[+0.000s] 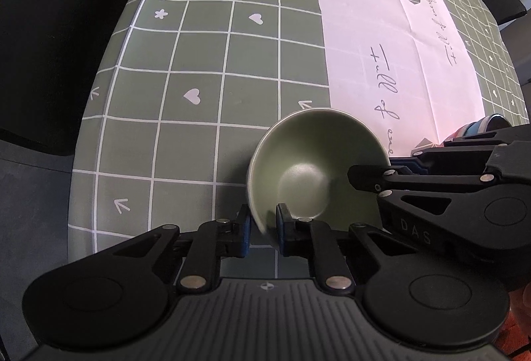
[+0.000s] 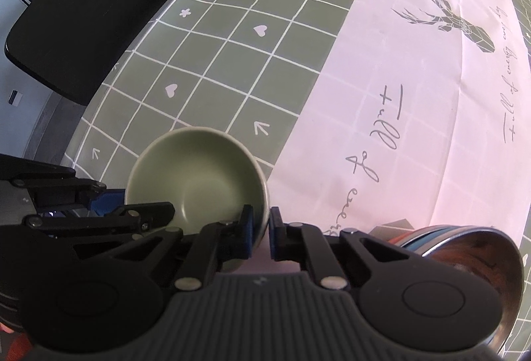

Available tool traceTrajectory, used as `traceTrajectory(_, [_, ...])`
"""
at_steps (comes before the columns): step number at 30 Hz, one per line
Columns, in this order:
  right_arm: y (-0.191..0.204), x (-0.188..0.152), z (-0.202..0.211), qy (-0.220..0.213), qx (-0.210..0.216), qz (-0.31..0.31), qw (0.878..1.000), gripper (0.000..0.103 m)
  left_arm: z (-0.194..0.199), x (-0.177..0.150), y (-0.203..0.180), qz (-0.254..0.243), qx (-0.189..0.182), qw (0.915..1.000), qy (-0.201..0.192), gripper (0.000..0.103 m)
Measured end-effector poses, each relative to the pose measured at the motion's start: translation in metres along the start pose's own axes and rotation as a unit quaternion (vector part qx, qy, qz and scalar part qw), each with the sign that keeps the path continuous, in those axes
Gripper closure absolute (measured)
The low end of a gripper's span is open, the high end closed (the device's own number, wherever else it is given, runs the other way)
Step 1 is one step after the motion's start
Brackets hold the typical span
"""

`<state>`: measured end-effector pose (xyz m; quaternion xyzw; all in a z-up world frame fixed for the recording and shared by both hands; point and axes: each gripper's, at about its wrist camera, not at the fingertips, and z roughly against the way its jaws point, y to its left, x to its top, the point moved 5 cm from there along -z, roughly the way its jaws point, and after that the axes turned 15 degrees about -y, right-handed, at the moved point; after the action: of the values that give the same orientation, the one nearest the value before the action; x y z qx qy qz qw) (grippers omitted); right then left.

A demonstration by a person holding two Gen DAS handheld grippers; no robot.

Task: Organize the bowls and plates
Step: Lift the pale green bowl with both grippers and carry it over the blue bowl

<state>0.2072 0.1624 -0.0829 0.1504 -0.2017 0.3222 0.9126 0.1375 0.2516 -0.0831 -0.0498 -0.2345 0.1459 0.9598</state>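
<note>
I see both claws pinching opposite rims of the tilted green bowl [image 1: 315,168]: left claw [image 1: 262,228] narrow on its near-left wall, right claw [image 2: 260,231] likewise, above the table [image 1: 186,69].

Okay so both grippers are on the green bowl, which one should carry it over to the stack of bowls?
Right, probably. Both the left gripper and the right gripper clamp the green bowl's rim, but the stack of bowls sits just beside the right gripper, on its outer side.

left wrist: close, looks down-forward | right wrist: same | shared: green bowl [image 1: 315,168] [image 2: 195,178], checked tablecloth [image 1: 199,62] [image 2: 232,62]
</note>
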Motion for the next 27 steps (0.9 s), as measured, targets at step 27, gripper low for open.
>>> traceTrajectory(27, [-0.055,-0.001,0.158,-0.121,-0.028,-0.021,0.992,0.097,0.104,0.035,-0.106,-0.045,-0.036,0.9938,-0.096,0.088])
